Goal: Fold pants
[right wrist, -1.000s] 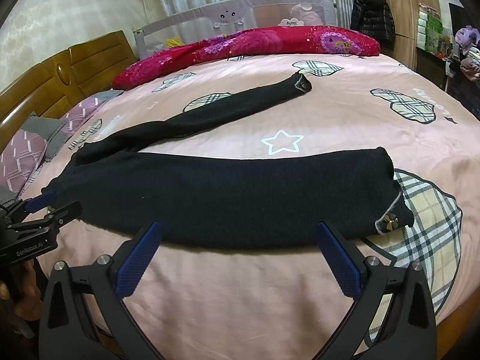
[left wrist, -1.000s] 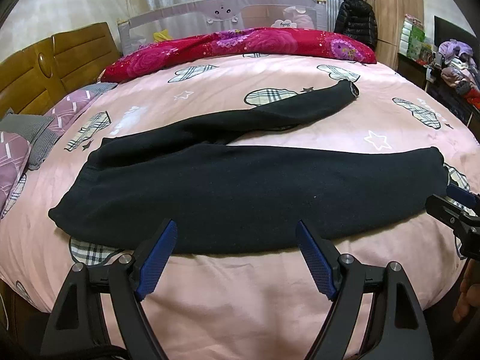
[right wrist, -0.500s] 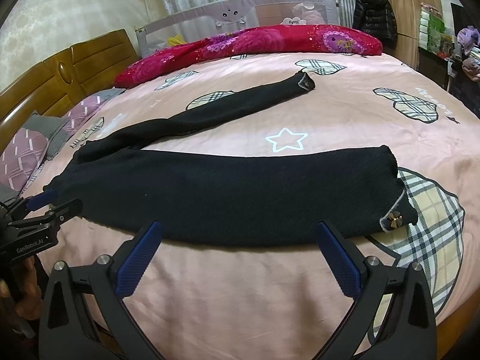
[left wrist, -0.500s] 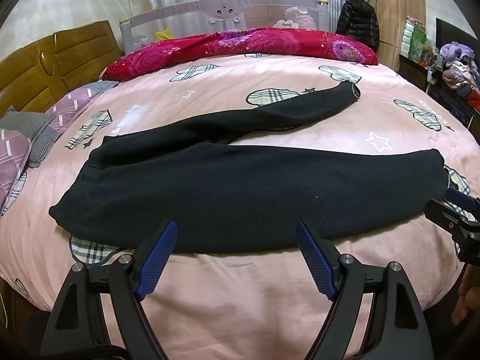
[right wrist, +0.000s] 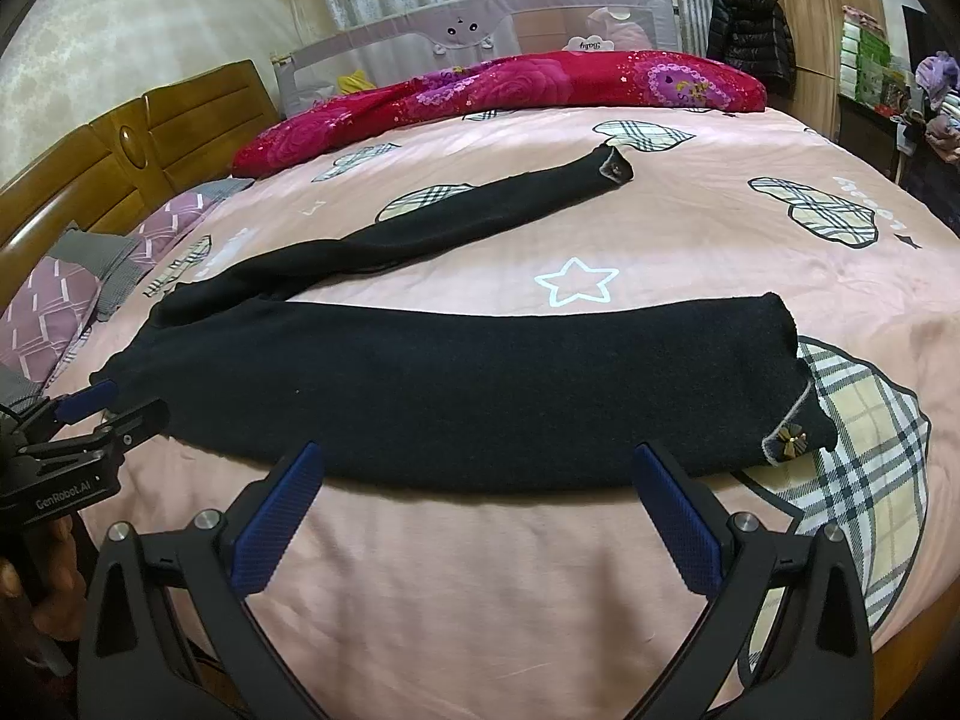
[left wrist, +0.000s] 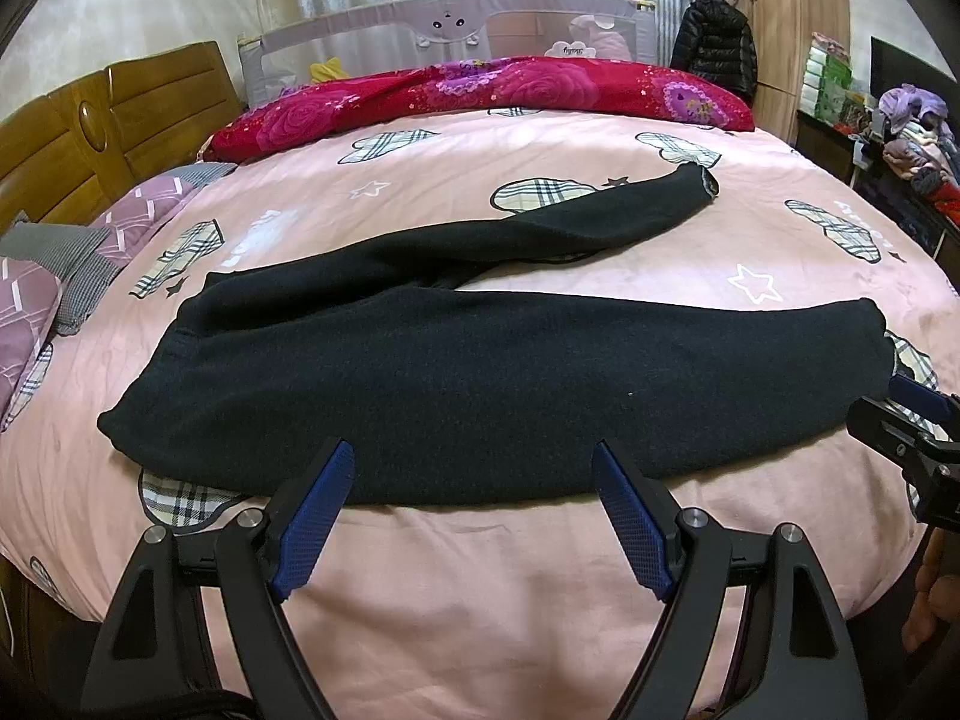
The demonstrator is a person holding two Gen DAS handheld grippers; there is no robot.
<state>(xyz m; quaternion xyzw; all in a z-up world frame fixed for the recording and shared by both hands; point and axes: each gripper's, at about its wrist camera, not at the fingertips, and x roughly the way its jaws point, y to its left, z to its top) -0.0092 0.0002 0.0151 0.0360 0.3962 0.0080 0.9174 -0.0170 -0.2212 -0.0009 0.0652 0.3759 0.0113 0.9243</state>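
Both hand-held grippers hover spread wide, gripping nothing: the left hand-held gripper (left wrist: 474,468), marked "GenRobot.AI" on its black body, and the right hand-held gripper (right wrist: 477,471), each with textured blue pads (right wrist: 273,531). Fuzzy black knit pants (right wrist: 468,396) lie flat on the pink bed (right wrist: 480,570), legs splayed, a small bow (right wrist: 789,441) at one cuff.

right tongs (left wrist: 900,420) nearer pants (left wrist: 480,384) hem

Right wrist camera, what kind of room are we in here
Most likely a home bedroom: a bed with a pink patterned cover, a wooden headboard with pillows, and a black jacket hanging by a wardrobe.
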